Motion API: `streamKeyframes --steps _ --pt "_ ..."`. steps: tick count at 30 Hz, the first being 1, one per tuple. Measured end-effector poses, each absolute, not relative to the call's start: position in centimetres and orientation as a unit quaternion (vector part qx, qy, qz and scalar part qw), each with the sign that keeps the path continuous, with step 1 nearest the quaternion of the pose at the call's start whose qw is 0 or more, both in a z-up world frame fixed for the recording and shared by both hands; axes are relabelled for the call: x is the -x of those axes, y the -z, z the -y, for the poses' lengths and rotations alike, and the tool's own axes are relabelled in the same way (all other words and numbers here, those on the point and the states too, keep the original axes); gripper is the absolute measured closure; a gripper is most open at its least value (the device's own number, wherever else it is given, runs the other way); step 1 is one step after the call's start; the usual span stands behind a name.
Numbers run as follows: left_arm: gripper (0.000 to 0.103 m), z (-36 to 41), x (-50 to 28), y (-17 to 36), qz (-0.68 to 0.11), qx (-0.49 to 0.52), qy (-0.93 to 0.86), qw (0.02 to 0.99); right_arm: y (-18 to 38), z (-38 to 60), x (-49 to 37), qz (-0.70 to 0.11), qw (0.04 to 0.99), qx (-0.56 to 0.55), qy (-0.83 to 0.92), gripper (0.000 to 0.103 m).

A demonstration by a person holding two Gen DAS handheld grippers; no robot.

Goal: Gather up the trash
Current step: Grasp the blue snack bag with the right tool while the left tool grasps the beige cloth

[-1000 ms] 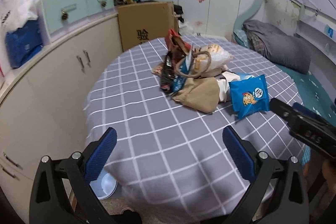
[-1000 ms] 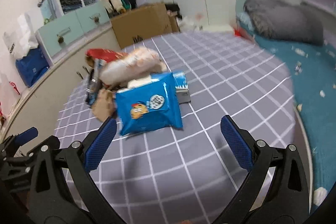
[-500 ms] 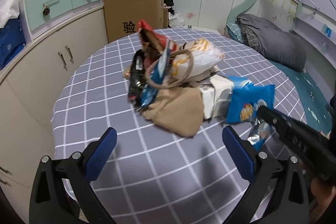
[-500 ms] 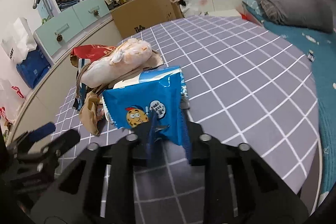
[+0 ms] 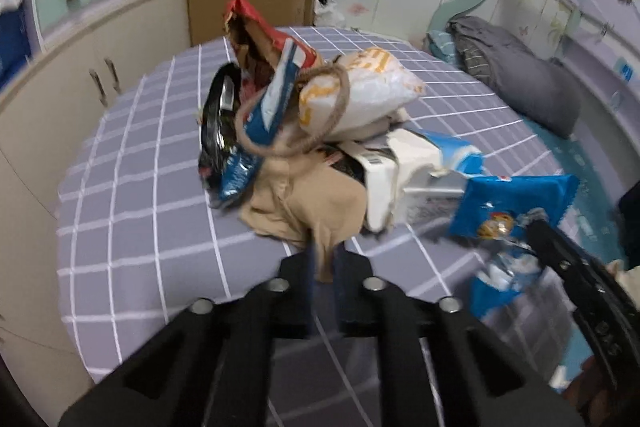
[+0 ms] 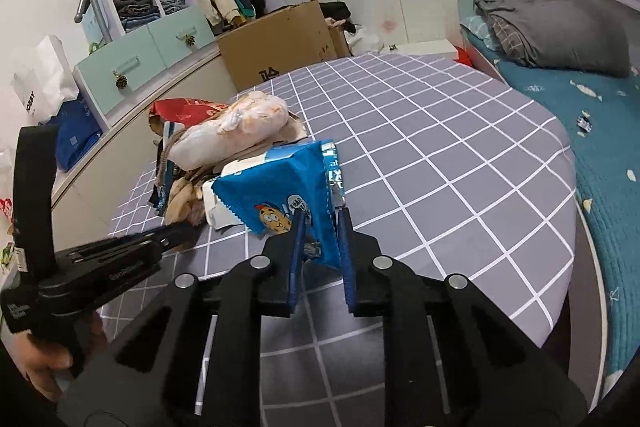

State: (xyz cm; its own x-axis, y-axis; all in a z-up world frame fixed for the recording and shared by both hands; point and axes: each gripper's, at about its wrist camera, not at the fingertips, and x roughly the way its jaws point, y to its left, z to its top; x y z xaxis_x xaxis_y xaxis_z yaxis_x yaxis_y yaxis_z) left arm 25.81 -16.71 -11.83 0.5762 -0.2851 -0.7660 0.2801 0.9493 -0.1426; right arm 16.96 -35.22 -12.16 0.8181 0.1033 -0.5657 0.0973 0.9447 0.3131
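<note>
A pile of trash sits on the round grey checked table (image 5: 152, 227): a tan cloth bag (image 5: 316, 203) with rope handles, a white and yellow snack bag (image 5: 360, 95), a red packet (image 5: 256, 35), a white carton (image 5: 400, 171). My left gripper (image 5: 324, 259) is shut on the near corner of the tan bag. My right gripper (image 6: 320, 227) is shut on a blue snack bag (image 6: 288, 187) and holds it just above the table; the blue bag also shows in the left wrist view (image 5: 512, 207).
A cardboard box (image 6: 280, 43) stands behind the table. Cream cabinets (image 5: 52, 75) with mint drawers run along the left. A bed with a grey blanket (image 6: 560, 27) and teal sheet lies to the right, close to the table edge.
My left gripper moved in to the pile and closed on the tan bag's corner. My right gripper, closed on the blue snack bag half a second ago, has lifted it slightly.
</note>
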Motion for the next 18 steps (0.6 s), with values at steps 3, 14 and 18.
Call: streamKeyframes --steps 3,14,18 --pt "0.099 15.3 -24.4 11.1 -0.424 0.031 0.176 0.888 11.7 34.7 -16.4 -0.295 0.942 -0.162 0.000 0.089" --pt "0.100 9.6 -18.5 7.8 -0.367 0.088 0.225 0.898 8.7 30.6 -13.8 -0.266 0.954 -0.137 -0.010 0.092" --pt "0.100 6.7 -17.4 7.5 -0.362 0.114 0.229 0.896 7.8 28.1 -13.3 -0.261 0.957 -0.124 -0.027 0.092"
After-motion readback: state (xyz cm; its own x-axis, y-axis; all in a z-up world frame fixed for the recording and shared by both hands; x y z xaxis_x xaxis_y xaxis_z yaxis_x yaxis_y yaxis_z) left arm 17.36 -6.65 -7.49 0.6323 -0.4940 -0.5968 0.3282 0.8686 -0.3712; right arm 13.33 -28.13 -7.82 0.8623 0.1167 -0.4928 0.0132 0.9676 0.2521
